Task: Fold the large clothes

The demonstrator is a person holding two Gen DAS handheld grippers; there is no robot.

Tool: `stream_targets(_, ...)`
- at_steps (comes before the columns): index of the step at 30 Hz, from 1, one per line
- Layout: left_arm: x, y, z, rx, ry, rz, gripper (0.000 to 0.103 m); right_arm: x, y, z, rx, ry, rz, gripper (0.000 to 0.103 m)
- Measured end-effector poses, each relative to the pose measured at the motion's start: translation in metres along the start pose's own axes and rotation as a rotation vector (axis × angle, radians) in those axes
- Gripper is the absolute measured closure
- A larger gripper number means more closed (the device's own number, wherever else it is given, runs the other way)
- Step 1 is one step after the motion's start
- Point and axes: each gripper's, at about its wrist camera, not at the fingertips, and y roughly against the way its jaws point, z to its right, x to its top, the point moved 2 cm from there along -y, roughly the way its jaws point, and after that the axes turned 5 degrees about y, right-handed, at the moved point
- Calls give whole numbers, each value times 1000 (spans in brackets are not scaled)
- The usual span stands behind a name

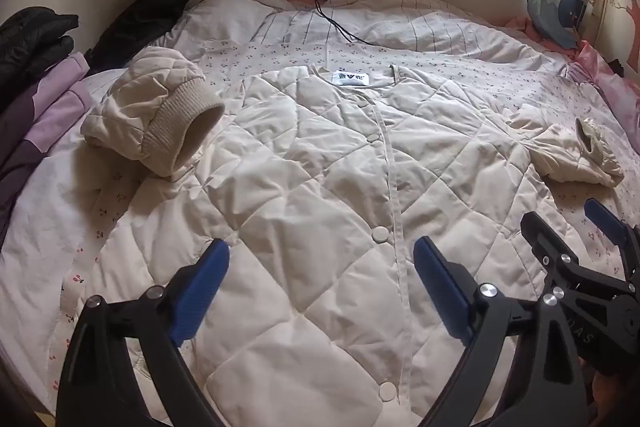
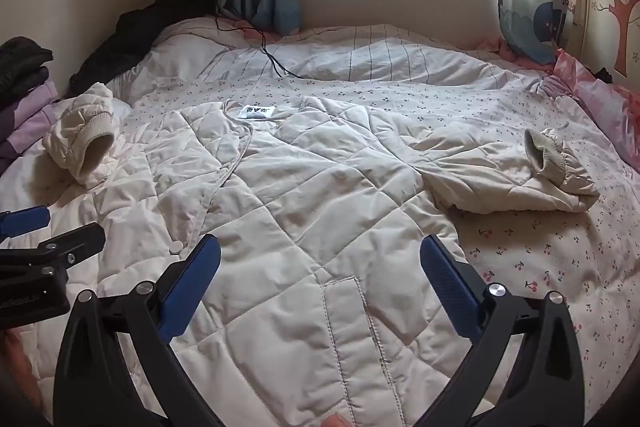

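I hover both grippers, left gripper (image 1: 322,281) and right gripper (image 2: 320,277), jaws released, over the snapped quilted jacket (image 1: 340,167) laid flat on the bed (image 2: 400,83) for folding.

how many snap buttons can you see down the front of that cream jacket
4 on the jacket placket: one just below the collar, one on the chest, one mid-front, one near the hem. Folds may hide more.
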Motion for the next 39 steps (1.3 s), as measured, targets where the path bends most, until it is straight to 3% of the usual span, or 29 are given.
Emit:
stream_targets(7, -4, -1, 11, 18, -29, 41, 10, 0, 3, 2, 13, -15, -3, 7)
stream_targets(39, -5, -27, 7, 9, -1, -40, 7, 0, 0, 1, 13, -9, -38, 7)
